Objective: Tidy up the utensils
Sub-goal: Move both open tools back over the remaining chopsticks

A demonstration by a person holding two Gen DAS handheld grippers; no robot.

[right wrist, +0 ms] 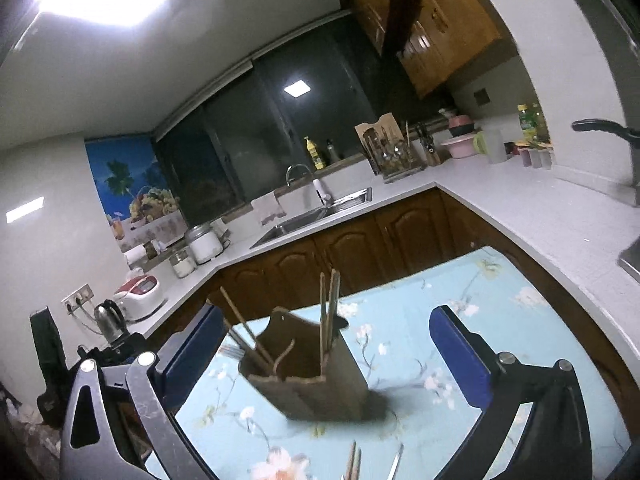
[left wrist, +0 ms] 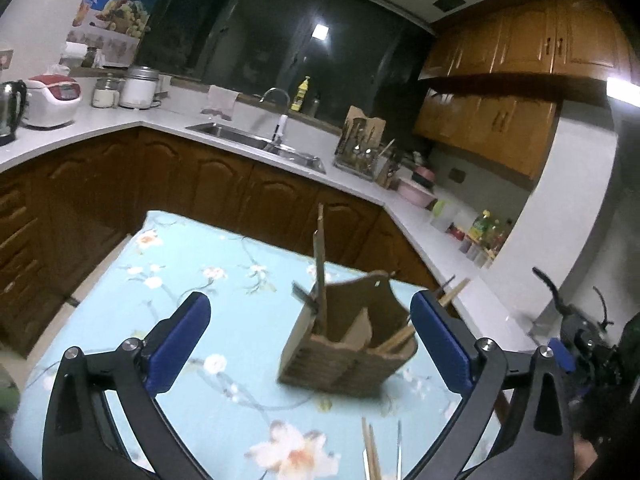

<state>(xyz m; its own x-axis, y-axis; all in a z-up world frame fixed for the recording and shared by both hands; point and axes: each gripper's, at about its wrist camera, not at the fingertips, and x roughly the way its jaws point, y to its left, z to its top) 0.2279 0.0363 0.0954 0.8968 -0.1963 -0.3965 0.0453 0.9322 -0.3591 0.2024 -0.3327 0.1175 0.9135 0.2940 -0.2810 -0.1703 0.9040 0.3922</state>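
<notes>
A brown wooden utensil holder (left wrist: 352, 348) with compartments stands on the floral blue tablecloth (left wrist: 192, 288). Chopsticks (left wrist: 320, 268) stand upright in its left compartment and more lean out to the right (left wrist: 404, 338). It also shows in the right wrist view (right wrist: 316, 376) with chopsticks (right wrist: 329, 312) standing in it. Loose chopsticks (left wrist: 370, 454) and a thin metal utensil (left wrist: 399, 452) lie on the cloth near the front edge. My left gripper (left wrist: 310, 340) is open and empty, with the holder just beyond its fingers. My right gripper (right wrist: 324, 356) is open and empty, fingers on either side of the holder.
A white L-shaped counter (left wrist: 360, 188) with a sink (left wrist: 256, 138) runs behind the table. A cutlery rack (left wrist: 360, 148), pink bowls (left wrist: 418, 188), bottles (left wrist: 484, 232), a rice cooker (left wrist: 52, 100) and a kettle (left wrist: 10, 108) sit on it.
</notes>
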